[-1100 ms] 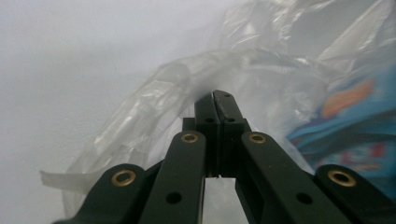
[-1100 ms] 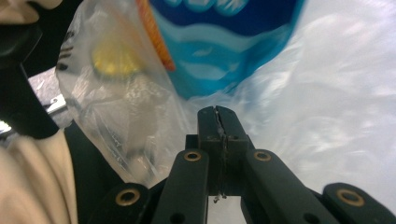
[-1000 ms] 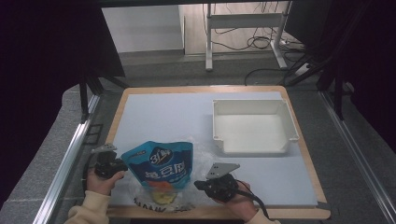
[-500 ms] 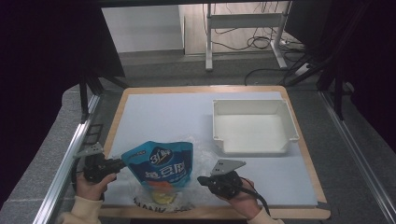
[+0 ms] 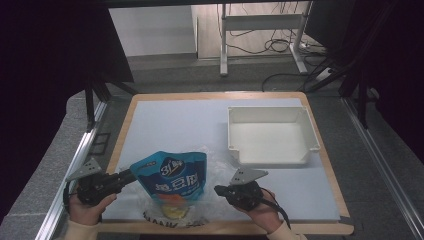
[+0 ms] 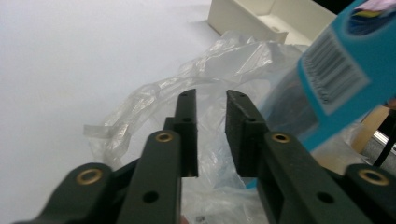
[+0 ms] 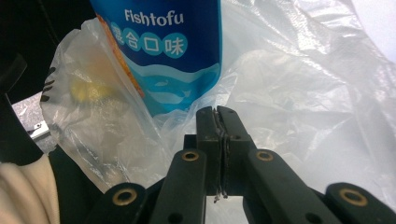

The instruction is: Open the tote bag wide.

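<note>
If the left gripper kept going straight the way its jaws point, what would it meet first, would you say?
Most likely the crumpled clear plastic bag lying right ahead of the left gripper's open jaws. The blue Fishtofu pouch sits just off to one side, though depth is hard to judge.

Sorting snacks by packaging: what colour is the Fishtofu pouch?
The Fishtofu pouch is blue with white lettering and lighter blue waves; the right gripper view shows it best.

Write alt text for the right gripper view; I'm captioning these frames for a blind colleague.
The right tongs are shut on a fold of the clear plastic bag, seen close up along the two black jaws. Just beyond stands a blue Fishtofu snack pouch, its lower part inside the bag.
</note>
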`<state>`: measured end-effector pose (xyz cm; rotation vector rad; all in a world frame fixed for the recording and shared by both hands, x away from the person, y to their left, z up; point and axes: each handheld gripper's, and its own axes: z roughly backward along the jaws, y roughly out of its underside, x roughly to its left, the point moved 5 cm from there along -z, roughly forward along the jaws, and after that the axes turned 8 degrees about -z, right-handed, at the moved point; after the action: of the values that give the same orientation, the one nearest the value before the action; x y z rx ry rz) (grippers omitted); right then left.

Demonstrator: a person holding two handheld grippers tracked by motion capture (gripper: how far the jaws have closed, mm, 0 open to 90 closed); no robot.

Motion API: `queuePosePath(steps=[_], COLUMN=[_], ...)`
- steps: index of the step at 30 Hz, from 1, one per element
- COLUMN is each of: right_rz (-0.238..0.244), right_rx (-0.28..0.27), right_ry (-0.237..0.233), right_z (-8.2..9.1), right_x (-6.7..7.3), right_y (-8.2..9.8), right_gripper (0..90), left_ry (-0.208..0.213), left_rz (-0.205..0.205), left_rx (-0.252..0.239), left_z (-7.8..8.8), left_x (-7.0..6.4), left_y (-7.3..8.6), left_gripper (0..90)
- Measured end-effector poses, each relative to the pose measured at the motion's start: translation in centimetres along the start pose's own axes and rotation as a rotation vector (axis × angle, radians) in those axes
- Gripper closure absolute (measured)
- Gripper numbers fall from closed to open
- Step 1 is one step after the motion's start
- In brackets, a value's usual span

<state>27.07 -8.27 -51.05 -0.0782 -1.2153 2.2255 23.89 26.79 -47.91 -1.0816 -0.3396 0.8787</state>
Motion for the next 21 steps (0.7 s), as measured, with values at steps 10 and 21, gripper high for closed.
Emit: queuePosePath(steps=[10, 21], right_rz=[-0.005, -0.007], right_rx=[-0.038, -0.105], right_ry=[-0.005, -0.004], right_z=[0.5, 1.1], right_x=[-0.3, -0.3], right_y=[-0.5, -1.7], right_gripper=[67.7, 43.3], left_ry=[-0.035, -0.030], left_rz=[-0.048, -0.062], left_rx=[0.012, 0.046], left_z=[0.6, 0.6], left_x=[-0.8, -1.1], left_y=[0.8, 3.2], left_gripper=[32.7, 18.6])
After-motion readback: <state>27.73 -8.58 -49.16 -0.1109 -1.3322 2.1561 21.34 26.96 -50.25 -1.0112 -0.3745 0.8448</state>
